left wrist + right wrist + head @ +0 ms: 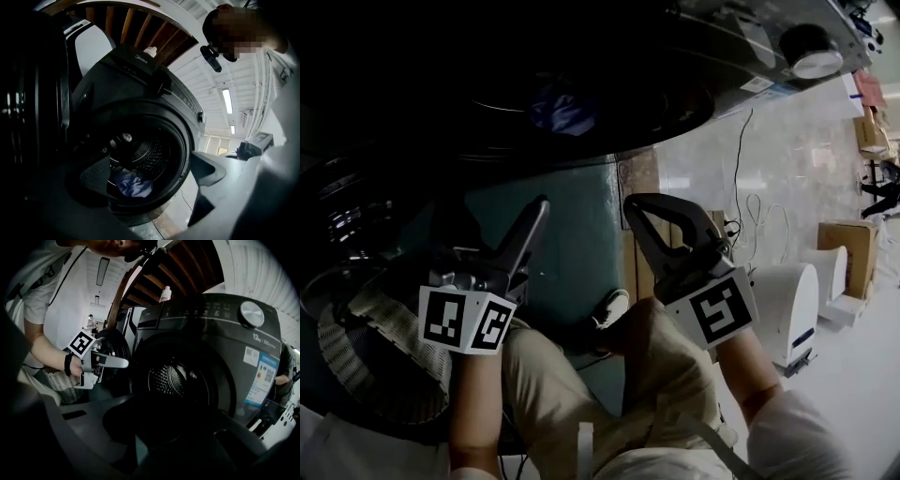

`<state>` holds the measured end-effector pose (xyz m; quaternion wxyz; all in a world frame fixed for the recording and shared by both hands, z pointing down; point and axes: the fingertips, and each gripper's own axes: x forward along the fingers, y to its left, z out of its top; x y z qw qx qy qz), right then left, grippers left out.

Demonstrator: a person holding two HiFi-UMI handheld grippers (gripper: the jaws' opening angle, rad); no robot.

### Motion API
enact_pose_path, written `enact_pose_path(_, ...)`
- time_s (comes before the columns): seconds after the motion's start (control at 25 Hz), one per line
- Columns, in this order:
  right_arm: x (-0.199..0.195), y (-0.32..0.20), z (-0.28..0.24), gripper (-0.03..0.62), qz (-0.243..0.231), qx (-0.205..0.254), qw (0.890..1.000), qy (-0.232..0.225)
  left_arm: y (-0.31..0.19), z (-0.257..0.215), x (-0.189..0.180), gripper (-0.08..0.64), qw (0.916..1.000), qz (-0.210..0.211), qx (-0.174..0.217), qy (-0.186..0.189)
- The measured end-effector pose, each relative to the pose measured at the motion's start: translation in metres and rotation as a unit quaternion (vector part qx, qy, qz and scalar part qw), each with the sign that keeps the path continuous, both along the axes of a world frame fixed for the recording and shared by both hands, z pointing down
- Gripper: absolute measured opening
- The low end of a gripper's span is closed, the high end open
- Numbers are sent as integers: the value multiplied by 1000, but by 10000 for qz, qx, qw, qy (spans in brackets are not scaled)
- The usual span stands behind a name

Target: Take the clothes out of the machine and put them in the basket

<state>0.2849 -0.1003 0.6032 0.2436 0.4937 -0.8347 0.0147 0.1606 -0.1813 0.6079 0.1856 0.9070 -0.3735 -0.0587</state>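
Note:
The dark front-loading washing machine (220,333) stands with its door (33,108) swung open to the left. A blue garment (133,183) lies at the bottom of the drum (171,378); in the head view the blue garment (562,108) shows inside the dark opening. My left gripper (150,187) is open and empty, a short way in front of the opening and aimed at the garment. My right gripper (164,437) is also open and empty, facing the drum. Both grippers, left (525,234) and right (661,225), hover side by side before the machine. A wicker basket (384,347) sits low on the left.
A white bottle (165,294) stands on top of the machine, and a round knob (252,314) is on its panel. On the floor to the right are a white appliance (787,309), cardboard boxes (848,244) and cables (750,220). My knees (647,356) are below the grippers.

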Motion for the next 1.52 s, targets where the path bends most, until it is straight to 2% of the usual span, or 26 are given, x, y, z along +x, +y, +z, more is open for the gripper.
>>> enact_pose_path(0.24,11,-26,83,12,104,269,9996,-71,-36,68,30,517,9988,186,421,147)
enact_pose_path(0.4,23,-36,127,12,257,329,9991,74,-50,90,54,515,9953,550,757,242)
enact_pose_path(0.56,27,-44,145,12,298,709,9970,16,-57,106,65,515,9907,806,1087,163)
enact_pose_path(0.68,19,-40,155,12,177,973,9949,-221,-60,125,73,515,9877,946,1247,40)
enact_pose_path(0.84,11,-30,157,12,-58,1146,9930,-273,-71,141,82,515,9880,1003,1171,-106)
enact_pose_path(0.96,12,-27,153,12,-34,1246,9917,-322,-82,142,94,517,9882,1037,1066,-352)
enact_pose_path(1.24,11,-20,149,12,-122,1340,9885,-686,-112,130,143,517,9787,1451,1078,-973)
enact_pose_path(1.36,12,-15,148,12,-155,1342,9879,-759,-128,137,171,516,9721,1618,1051,-1334)
enact_pose_path(1.52,18,-8,141,12,-107,1406,9860,-891,-143,146,204,517,9581,1851,1051,-1916)
